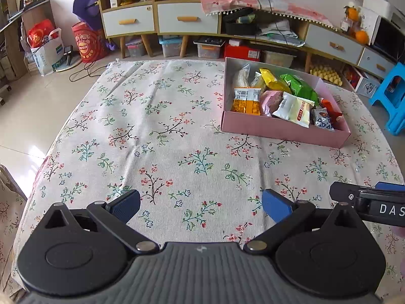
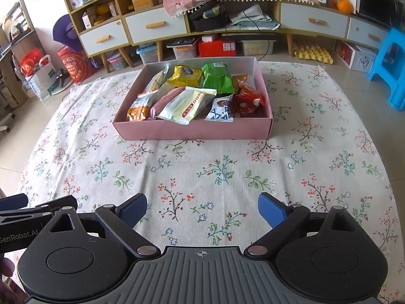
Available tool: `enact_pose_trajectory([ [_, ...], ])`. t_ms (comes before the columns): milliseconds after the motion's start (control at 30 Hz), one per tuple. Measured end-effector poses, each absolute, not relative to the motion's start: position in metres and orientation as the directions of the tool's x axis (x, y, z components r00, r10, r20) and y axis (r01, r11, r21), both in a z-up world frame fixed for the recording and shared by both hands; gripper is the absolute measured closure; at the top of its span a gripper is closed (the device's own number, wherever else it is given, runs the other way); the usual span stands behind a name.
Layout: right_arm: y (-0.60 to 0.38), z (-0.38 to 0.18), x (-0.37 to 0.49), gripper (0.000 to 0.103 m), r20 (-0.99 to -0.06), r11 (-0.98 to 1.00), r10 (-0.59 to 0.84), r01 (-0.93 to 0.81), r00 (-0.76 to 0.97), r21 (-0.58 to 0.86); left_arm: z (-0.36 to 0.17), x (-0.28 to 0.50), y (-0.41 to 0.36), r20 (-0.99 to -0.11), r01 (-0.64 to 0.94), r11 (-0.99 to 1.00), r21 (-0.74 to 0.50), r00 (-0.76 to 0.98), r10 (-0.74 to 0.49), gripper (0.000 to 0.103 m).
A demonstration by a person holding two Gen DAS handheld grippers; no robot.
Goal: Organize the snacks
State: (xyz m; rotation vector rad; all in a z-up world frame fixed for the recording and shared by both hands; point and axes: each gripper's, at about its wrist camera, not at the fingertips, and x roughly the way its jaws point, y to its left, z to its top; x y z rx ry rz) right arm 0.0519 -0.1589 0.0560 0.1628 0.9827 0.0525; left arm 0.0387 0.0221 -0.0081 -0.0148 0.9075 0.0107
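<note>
A pink box [image 1: 278,128] [image 2: 192,129] stands on the floral tablecloth [image 1: 164,136] [image 2: 202,172] and holds several snack packets: a yellow one [image 2: 186,76], a green one [image 2: 217,78], a white one [image 2: 187,105], an orange one [image 2: 139,107] and a red one [image 2: 246,102]. My left gripper [image 1: 201,206] is open and empty, low over the cloth, near and left of the box. My right gripper [image 2: 202,210] is open and empty, directly in front of the box. Each gripper's arm shows at the edge of the other's view.
Low wooden cabinets with drawers [image 2: 157,27] and storage bins [image 2: 184,48] line the far wall. A blue plastic stool [image 2: 389,68] stands at the right of the table. Bags [image 1: 48,50] sit on the floor at the far left.
</note>
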Motion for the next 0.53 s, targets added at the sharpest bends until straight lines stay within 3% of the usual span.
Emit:
enact_pose_trajectory([
  [533, -0.1591, 0.0545, 0.0521, 0.007, -0.825, 0.985, 0.126, 0.031, 0.551, 0.171, -0.0086, 0.0402, 0.0197, -0.789, -0.008, 1.0, 0.001, 0.614, 0.006, 0.001],
])
